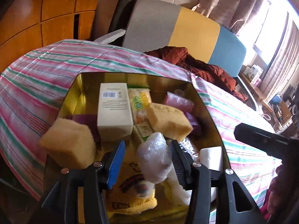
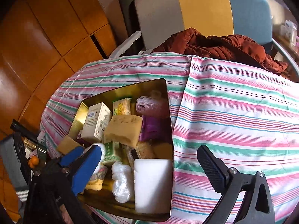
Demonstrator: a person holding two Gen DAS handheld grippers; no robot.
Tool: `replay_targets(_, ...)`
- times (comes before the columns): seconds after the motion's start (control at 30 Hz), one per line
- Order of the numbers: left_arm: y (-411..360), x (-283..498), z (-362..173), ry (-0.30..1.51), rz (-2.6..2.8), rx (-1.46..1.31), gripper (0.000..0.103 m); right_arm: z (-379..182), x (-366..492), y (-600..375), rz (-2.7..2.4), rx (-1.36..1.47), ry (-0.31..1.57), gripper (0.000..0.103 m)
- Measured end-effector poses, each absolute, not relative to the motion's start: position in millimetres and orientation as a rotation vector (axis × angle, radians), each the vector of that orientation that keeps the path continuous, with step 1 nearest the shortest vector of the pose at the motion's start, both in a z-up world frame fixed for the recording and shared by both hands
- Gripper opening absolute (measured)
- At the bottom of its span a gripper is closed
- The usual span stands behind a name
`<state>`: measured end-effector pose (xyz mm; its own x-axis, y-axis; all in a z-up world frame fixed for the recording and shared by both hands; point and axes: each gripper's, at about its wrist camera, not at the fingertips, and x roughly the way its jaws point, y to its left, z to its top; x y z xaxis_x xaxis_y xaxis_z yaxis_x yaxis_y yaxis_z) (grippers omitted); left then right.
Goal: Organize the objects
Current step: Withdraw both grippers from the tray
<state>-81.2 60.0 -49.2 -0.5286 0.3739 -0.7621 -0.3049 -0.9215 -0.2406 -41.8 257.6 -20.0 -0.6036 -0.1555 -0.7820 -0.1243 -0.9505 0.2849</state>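
Tin (image 2: 169,123) (gold, shiny walls) sits on striped cloth (image 2: 233,115), near cloth's left edge. Inside tin: cream box (image 1: 114,112), sponges, white block (image 2: 152,183) at near right corner, plastic-wrapped bundle (image 1: 154,157). Left gripper (image 1: 148,162) over tin's near part, fingers spread, bundle between them; contact cannot tell. Right gripper (image 2: 149,169) spread wide, straddling tin's right wall. Right of tin, cloth lies bare up to rust-red jacket (image 2: 224,46).

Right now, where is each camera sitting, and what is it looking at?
Left wrist: sits on the left claw, looking down into the gold tin; its open fingers flank a plastic bag.
Right wrist: sits on the right claw, open wide over the tin's right edge and striped cloth.
Both show the tin, white box and sponge.
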Motion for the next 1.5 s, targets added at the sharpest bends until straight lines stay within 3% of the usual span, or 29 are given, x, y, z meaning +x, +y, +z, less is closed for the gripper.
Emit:
replay_targets(0.23, 49.2, -68.5, -44.6, -0.063, 2.503, -1.229, 0.055, -27.1, -36.8, 247.9, -2.759, 1.408, -0.437, 0.103)
replay_targets(0.8, 31.6, -36.0, -11.2, 0.03, 2.706, -1.118, 0.057, -29.3, -8.0, 217.5, -2.915, 1.364, -0.11, 0.103)
replay_targets(1.0, 27.4, -21.0, -4.4, 0.034, 2.757, -1.09, 0.064, -31.7, 4.6, 213.1, -2.926, 1.357, -0.089, 0.103)
replay_targets(1.5, 22.2, 1.9, 1.5, 0.002, 2.783, -1.07, 0.064, -22.0, 33.9, 192.0, -3.053, 1.186, 0.013, 0.103)
